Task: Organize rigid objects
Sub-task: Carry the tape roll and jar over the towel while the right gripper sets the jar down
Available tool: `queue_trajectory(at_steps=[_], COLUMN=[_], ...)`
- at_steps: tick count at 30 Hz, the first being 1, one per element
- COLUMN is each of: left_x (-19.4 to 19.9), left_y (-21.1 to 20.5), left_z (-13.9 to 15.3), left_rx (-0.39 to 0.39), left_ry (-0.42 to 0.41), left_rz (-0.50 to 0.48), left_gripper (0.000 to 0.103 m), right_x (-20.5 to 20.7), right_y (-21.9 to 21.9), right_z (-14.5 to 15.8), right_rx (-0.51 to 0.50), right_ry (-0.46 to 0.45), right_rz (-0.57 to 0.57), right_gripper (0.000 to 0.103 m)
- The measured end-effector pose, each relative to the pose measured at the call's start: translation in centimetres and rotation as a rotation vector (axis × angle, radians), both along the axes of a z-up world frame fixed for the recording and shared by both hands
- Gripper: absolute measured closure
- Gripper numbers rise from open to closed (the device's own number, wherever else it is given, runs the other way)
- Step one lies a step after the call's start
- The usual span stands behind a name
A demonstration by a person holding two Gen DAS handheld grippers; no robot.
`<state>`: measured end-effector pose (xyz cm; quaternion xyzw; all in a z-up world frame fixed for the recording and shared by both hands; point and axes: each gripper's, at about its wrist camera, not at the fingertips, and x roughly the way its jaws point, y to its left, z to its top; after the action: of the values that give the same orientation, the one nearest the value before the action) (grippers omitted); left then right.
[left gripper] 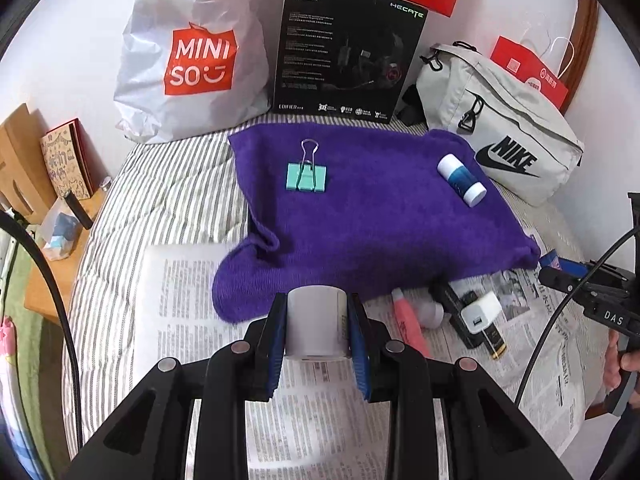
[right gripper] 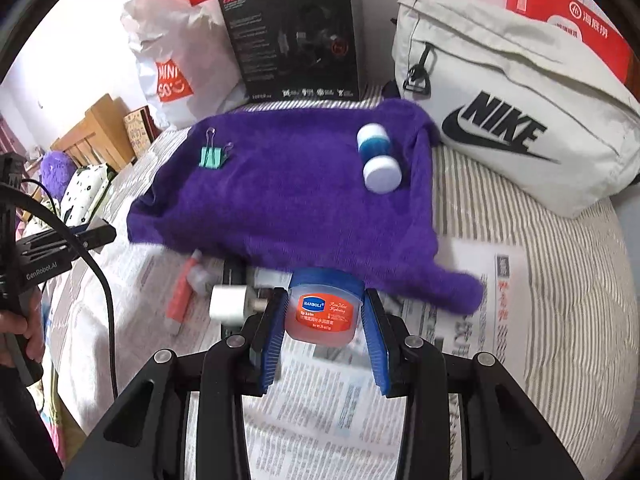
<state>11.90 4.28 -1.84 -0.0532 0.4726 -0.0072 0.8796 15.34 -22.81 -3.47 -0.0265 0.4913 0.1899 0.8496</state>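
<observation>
My left gripper (left gripper: 318, 322) is shut on a white cylindrical roll (left gripper: 316, 320), held above the newspaper at the purple towel's near edge. My right gripper (right gripper: 325, 312) is shut on a lip balm jar (right gripper: 323, 308) with a blue lid and orange label, also just in front of the towel. On the purple towel (left gripper: 380, 220) lie a teal binder clip (left gripper: 307, 174) and a blue-and-white bottle (left gripper: 461, 179); both show in the right wrist view, the clip (right gripper: 212, 156) and the bottle (right gripper: 378, 160).
On the newspaper (left gripper: 320, 420) lie a pink tube (left gripper: 408, 326), a white charger (left gripper: 480, 312) and a black item (left gripper: 468, 320). Behind the towel stand a Miniso bag (left gripper: 192, 56), a black headset box (left gripper: 344, 48) and a grey Nike bag (left gripper: 508, 128).
</observation>
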Motion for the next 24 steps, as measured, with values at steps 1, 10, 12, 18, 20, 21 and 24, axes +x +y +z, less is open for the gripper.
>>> queue_trajectory(at_steps=[1,10,12,18,20,21,24], left_x=[0.4,3.6,4.2,5.8,6.3,6.6,7.0], left_y=[0.0,0.4,0.5,0.5,0.5,0.5,0.6], left_z=[0.1,0.3,0.2,0.0,-0.2,-0.4,-0.7], left_rx=[0.000,0.013,0.016,0.014,0.017,0.020,0.024], left_ry=[0.001,-0.003,-0.004,-0.006,-0.001,0.004,0.011], left_rz=[0.000,-0.008,-0.011,-0.022,-0.027,-0.029,-0.032], left_gripper=[0.076,0.076,0.076,0.076,0.076,0.076,0.076], right_x=[0.3,3.6,4.2,6.0,6.5,6.8,7.7], right_y=[0.0,0.2,0.1,0.0,0.0,0.0,0.1], right_z=[0.2,0.6,0.4,-0.5,-0.7,-0.9,-1.7], right_rx=[0.000,-0.010,-0.013,-0.020,-0.022,-0.024,-0.030], right_ry=[-0.003,-0.021,-0.019,-0.008,-0.009,-0.006,0.002], right_rz=[0.002,-0.006,-0.009,-0.019,-0.023,-0.024,-0.024], right_gripper=[0.065,0.065,0.065,0.065,0.065,0.065,0.065])
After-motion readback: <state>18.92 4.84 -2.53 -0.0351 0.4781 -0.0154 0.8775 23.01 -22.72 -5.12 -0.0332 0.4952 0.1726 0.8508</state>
